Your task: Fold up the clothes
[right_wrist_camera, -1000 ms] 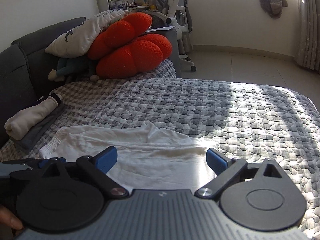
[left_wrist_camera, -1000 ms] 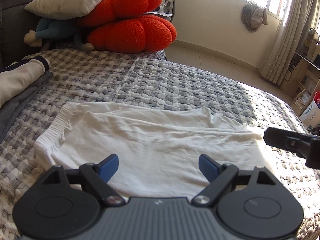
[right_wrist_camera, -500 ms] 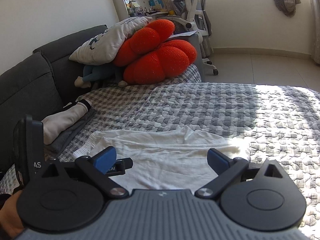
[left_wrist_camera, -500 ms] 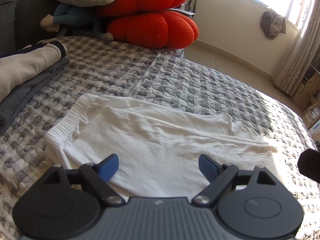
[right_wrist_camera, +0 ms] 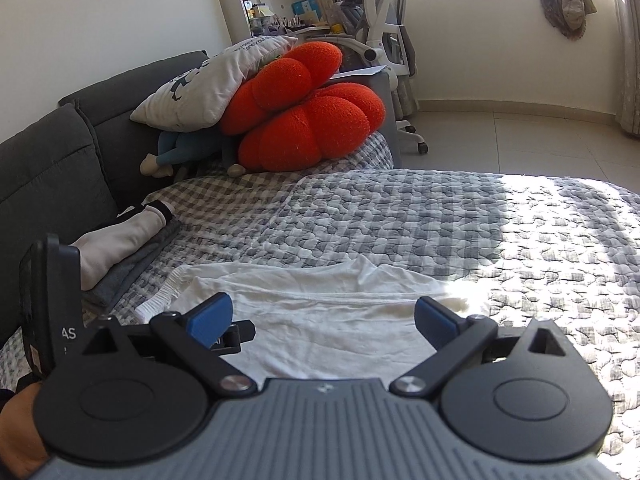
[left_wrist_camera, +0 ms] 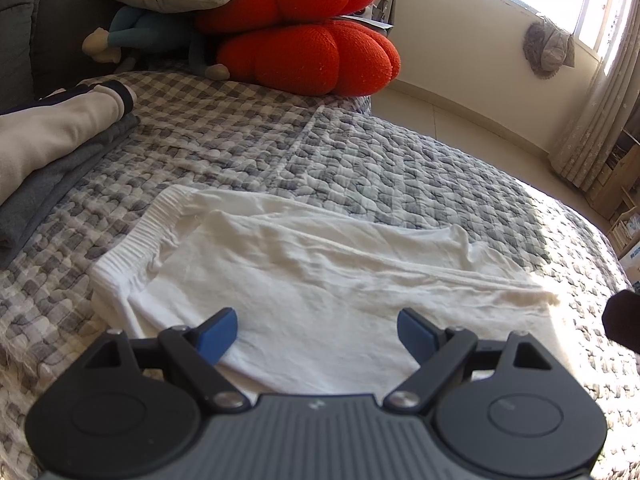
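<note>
A white garment (left_wrist_camera: 312, 280) with a ribbed waistband (left_wrist_camera: 136, 240) lies flat and partly folded on the grey checked quilt (left_wrist_camera: 380, 168). My left gripper (left_wrist_camera: 318, 330) hovers over its near edge, open, with nothing between the blue pads. In the right wrist view the same white garment (right_wrist_camera: 320, 312) spreads ahead of my right gripper (right_wrist_camera: 324, 316), also open and empty. The left gripper's black body (right_wrist_camera: 52, 312) shows at the left of that view, held by a hand (right_wrist_camera: 20, 432).
A pile of folded clothes, cream on grey (left_wrist_camera: 52, 136), lies at the left by the dark sofa back (right_wrist_camera: 48, 168). Orange cushions (left_wrist_camera: 304, 52), a pale pillow (right_wrist_camera: 216, 80) and a blue plush toy (left_wrist_camera: 136, 28) crowd the far end. An office chair (right_wrist_camera: 384, 28) stands beyond.
Both views have shifted slightly, bringing the cushions and the folded pile further into frame. The garment lies as before. Both grippers stay open.
</note>
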The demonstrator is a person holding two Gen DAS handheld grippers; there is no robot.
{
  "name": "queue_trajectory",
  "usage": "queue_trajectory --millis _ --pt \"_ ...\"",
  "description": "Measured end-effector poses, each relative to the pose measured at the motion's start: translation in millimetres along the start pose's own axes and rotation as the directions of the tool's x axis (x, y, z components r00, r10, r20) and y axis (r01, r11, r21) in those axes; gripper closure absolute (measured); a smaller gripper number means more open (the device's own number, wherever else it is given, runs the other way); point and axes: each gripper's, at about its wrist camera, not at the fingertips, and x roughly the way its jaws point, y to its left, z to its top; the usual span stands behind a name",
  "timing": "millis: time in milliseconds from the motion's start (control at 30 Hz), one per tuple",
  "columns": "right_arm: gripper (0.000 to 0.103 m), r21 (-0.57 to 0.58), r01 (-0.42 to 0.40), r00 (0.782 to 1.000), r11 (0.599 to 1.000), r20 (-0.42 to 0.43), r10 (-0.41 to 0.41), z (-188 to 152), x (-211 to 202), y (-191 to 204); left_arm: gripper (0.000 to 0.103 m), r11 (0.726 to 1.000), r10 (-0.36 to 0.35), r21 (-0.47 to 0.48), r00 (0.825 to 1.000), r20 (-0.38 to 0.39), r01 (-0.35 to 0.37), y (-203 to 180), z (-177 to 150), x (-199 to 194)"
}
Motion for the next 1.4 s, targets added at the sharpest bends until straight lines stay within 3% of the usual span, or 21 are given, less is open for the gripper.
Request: queue_trajectory --millis 467,800,1133,1267,1400 --pt "0.004 -0.024 0.047 0.998 0.999 -0.03 -0.047 -7 10 -4 0.015 1.0 0.009 0.019 1.0 -0.006 -0.009 -4 -3 2" --pt "0.004 -0.095 0.135 0.975 0.986 -0.167 -0.149 -47 42 -19 0.014 0.991 0.054 0.12 0.999 -0.007 -0.053 -14 -11 8" --pt "0.002 -0.159 0.13 0.969 0.979 -0.19 -0.16 -63 28 -26 0.014 0.985 0.078 0.158 0.997 -0.009 -0.075 -13 -13 11" --pt "0.002 -0.08 0.123 0.976 0.989 -0.172 -0.136 -55 12 -44 0.014 0.993 0.06 0.098 0.998 -0.013 -0.059 -3 -8 5" --pt "0.004 0.122 0.091 0.986 0.988 -0.15 -0.072 -48 -2 -80 0.014 0.999 0.029 0.039 1.0 -0.012 -0.028 5 -4 0"
